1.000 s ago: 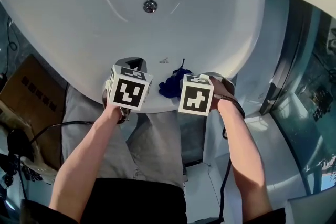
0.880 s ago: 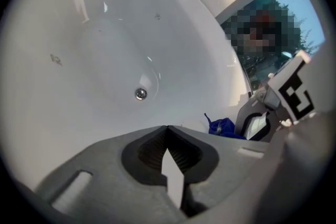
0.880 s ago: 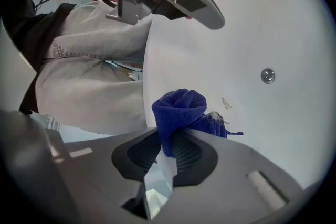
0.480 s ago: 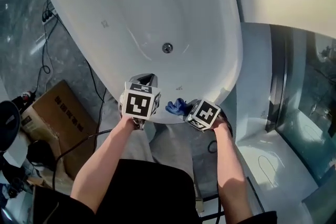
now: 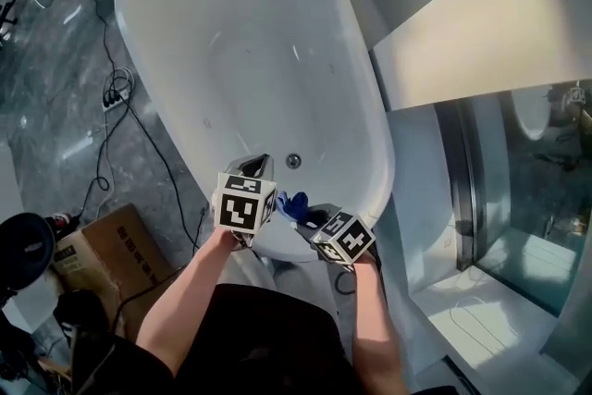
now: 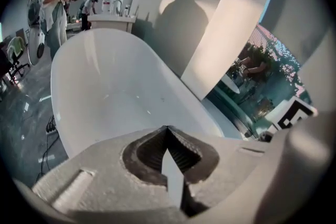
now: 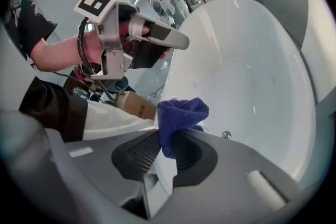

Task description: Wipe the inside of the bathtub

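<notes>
Tilted since before, right gripper clamps blue cloth.

A bathroom mock-up or showroom: white freestanding bathtub, glass partition, cardboard box and cables on the floor.

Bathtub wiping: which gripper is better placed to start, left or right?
Probably right. The right gripper is shut on the blue cloth at the near end of the bathtub. The left gripper is shut with nothing between its jaws.
</notes>
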### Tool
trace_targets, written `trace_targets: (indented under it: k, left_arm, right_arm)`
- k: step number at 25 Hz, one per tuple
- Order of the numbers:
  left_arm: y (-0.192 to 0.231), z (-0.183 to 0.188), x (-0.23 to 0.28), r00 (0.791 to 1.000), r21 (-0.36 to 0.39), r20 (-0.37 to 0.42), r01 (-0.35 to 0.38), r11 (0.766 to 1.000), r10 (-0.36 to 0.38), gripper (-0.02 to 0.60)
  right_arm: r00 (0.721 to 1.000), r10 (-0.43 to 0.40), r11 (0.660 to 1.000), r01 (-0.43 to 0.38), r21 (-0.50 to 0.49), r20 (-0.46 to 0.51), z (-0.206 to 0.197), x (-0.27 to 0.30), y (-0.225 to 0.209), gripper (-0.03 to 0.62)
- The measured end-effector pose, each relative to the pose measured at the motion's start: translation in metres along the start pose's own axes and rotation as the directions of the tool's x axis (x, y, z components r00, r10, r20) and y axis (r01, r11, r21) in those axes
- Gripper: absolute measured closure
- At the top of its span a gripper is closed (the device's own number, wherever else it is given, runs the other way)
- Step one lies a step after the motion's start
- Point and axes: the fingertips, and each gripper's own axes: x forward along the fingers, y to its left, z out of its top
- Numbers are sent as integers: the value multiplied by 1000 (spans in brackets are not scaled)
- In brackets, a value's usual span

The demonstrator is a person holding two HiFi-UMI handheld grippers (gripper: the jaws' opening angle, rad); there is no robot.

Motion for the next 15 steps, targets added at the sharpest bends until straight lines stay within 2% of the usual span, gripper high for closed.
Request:
trace_targets:
  k: [4,7,10,15]
  left_arm:
    - [8,63,-37,991,14,134,-14,1000,12,580]
    - [10,112,-62,973,53,230,-29,998,16,580]
    - [16,151,-92,953,97,302,-49,994,17,580]
    - [23,205,-140,915,150,403,-94,984,26,580]
  right_arm:
    - [990,-62,997,67,-40,130,49,-31,9,528]
    - [973,-114,985,137,-108,199,87,-63,11,528]
    - [944,-161,965,211,-154,288,130,-92,18,528]
    - [879,-205,940,299,-163,430,188,-137,31,528]
